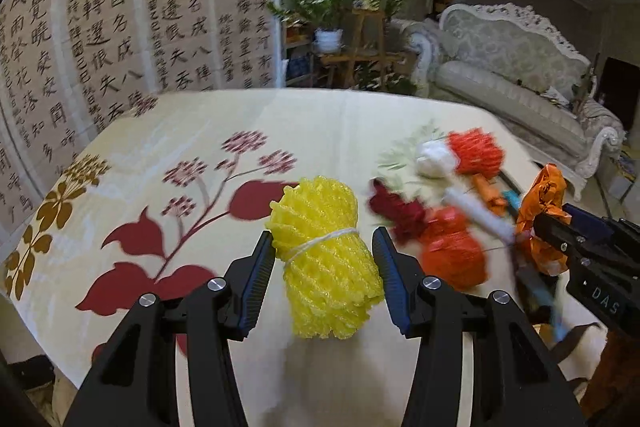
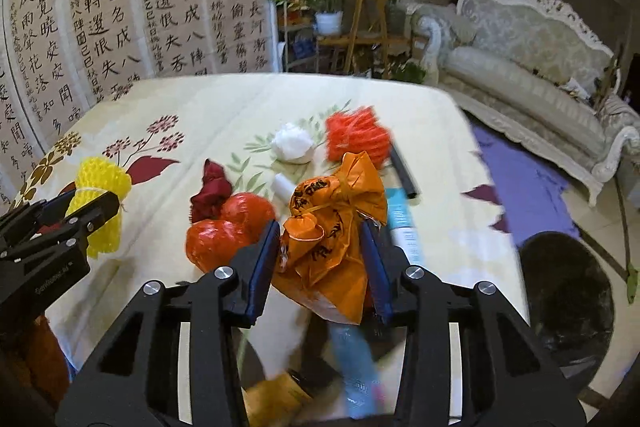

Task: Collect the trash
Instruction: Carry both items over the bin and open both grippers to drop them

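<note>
My left gripper (image 1: 322, 233) is shut on a yellow foam net roll (image 1: 324, 259) tied with white string, both blue pads against its sides. In the right wrist view that roll (image 2: 100, 195) sits at the far left, in the left gripper (image 2: 92, 211). My right gripper (image 2: 320, 227) is shut on a crumpled orange plastic bag (image 2: 332, 219), which bulges above the fingers. Loose trash lies on the flowered tablecloth (image 2: 240, 107): a red-orange bag (image 2: 228, 231), a dark red wrapper (image 2: 212, 187), a white tissue ball (image 2: 292, 143) and an orange foam net (image 2: 356, 135).
A black tube (image 2: 404, 171), a small white roll (image 2: 284, 187) and a blue-white packet (image 2: 404, 223) lie near the table's right edge. A black bin bag (image 2: 568, 299) stands on the floor to the right. A sofa (image 2: 540, 67) and a calligraphy screen (image 2: 120, 7) stand behind.
</note>
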Motion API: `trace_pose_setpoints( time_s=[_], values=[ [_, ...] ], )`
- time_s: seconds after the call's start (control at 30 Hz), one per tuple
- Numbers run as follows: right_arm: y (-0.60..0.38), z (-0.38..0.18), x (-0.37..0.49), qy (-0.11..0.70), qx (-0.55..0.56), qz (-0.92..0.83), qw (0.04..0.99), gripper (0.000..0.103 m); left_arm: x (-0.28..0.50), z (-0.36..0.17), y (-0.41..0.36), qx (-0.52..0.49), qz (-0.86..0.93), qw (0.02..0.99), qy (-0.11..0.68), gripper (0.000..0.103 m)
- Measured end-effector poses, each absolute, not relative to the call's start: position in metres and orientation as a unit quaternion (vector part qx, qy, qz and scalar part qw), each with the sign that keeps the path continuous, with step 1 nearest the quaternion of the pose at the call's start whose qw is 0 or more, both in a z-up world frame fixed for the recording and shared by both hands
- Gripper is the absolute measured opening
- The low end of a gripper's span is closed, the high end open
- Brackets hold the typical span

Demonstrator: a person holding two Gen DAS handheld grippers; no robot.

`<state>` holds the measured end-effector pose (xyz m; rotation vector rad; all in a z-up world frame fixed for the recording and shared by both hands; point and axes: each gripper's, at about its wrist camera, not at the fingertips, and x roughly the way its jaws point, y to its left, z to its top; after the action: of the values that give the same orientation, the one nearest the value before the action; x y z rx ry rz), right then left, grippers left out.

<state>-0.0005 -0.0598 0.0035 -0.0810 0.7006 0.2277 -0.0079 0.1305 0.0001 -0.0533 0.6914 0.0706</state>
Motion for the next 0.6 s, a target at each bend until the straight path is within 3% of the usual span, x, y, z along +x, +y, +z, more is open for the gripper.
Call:
trace_pose_setpoints(
  time_s=[0.6],
  values=[
    [-0.264,0.000,-0.023,0.326,0.034,-0.072,0.942,0.040,0.003,0.018,-0.070,0.040,-0.157,0.934,0.319,0.050]
  ],
)
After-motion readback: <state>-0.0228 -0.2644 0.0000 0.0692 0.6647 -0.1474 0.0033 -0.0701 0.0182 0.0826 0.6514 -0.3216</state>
